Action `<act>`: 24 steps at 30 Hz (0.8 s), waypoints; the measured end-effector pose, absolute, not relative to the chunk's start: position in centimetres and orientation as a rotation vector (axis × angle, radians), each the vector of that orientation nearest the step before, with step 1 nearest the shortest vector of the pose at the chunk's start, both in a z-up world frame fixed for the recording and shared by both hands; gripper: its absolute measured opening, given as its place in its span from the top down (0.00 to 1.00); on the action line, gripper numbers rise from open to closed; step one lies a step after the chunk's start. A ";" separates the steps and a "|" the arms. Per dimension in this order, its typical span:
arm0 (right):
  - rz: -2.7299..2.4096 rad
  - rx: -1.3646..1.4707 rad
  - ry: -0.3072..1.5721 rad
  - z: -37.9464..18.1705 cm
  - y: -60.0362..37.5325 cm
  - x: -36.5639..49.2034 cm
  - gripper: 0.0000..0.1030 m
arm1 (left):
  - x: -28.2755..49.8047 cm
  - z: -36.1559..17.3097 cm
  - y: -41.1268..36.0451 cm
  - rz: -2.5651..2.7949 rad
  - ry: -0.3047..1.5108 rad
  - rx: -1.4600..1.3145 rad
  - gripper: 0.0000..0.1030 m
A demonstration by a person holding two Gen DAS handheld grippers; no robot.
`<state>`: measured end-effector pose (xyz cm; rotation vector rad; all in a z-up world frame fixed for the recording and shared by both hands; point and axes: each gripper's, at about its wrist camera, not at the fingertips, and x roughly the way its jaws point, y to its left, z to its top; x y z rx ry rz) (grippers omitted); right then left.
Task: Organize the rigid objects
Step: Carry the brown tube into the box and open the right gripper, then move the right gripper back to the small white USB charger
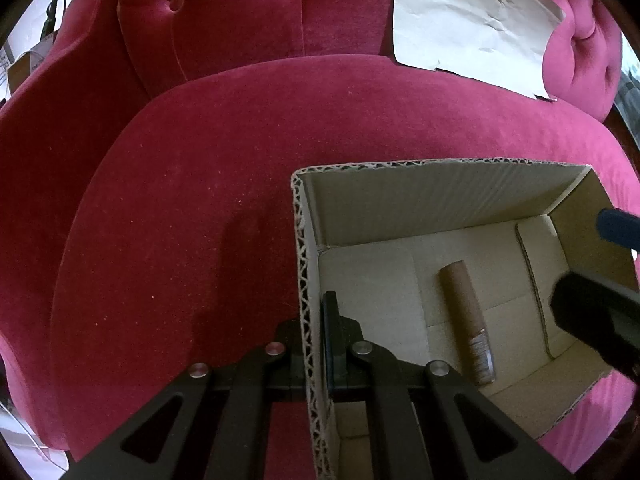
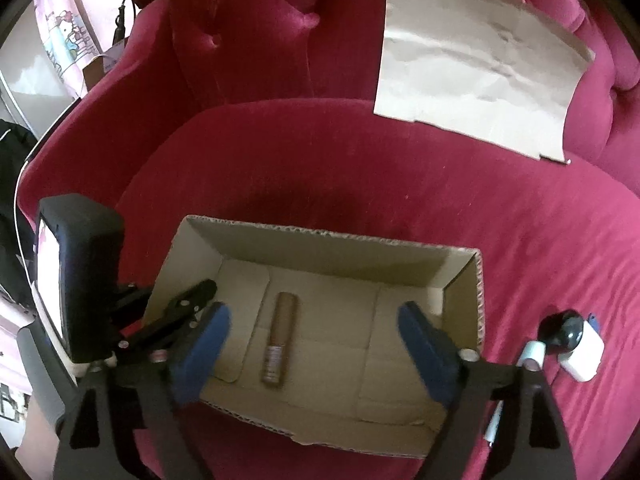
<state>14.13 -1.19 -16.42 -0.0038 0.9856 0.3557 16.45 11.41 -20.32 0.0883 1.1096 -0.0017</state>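
Left gripper (image 1: pixel 316 344) clamped shut on the left wall of the cardboard box (image 2: pixel 332 236), one of the fingers (image 1: pixel 330 328) inside and one outside, steadying it on the crimson velvet sofa seat (image 1: pixel 200 200). Brown tube (image 2: pixel 278 340) flat on the box floor, left of centre, long axis running from the near wall toward the far wall, printed end nearest the camera. Right gripper (image 2: pixel 314 340) poised above the open box, blue fingers (image 2: pixel 424 344) spread wide, nothing between them but air; tube below and slightly left of their midline, not touched. Further right, outside the box and just beside its right wall on the cushion: a black rounded object (image 2: pixel 562 332), a white block (image 2: pixel 584 354), a small white cylinder (image 2: pixel 532 354) and a pen-like item (image 2: pixel 492 426), bunched close. Probably next in line for boxing, and nearer the right hand by far. Pale sheet of cardboard (image 2: pixel 472 80) propped on the sofa back, upper right.
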 end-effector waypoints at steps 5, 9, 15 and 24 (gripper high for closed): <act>0.338 -0.022 0.969 -16.1 -1.6 14.2 0.00 | 16.4 -20.3 11.4 -0.001 1.109 0.090 0.96; 0.324 -0.014 0.953 -15.7 -2.3 14.0 0.00 | 16.4 -20.3 11.4 -0.003 1.108 0.091 0.96; 0.300 -0.017 0.929 -14.7 -3.6 13.6 0.00 | 16.4 -20.3 11.5 -0.001 1.106 0.095 0.96; 0.216 -0.009 0.892 -13.1 -7.4 13.2 0.00 | 16.2 -20.3 11.4 0.003 1.106 0.096 0.96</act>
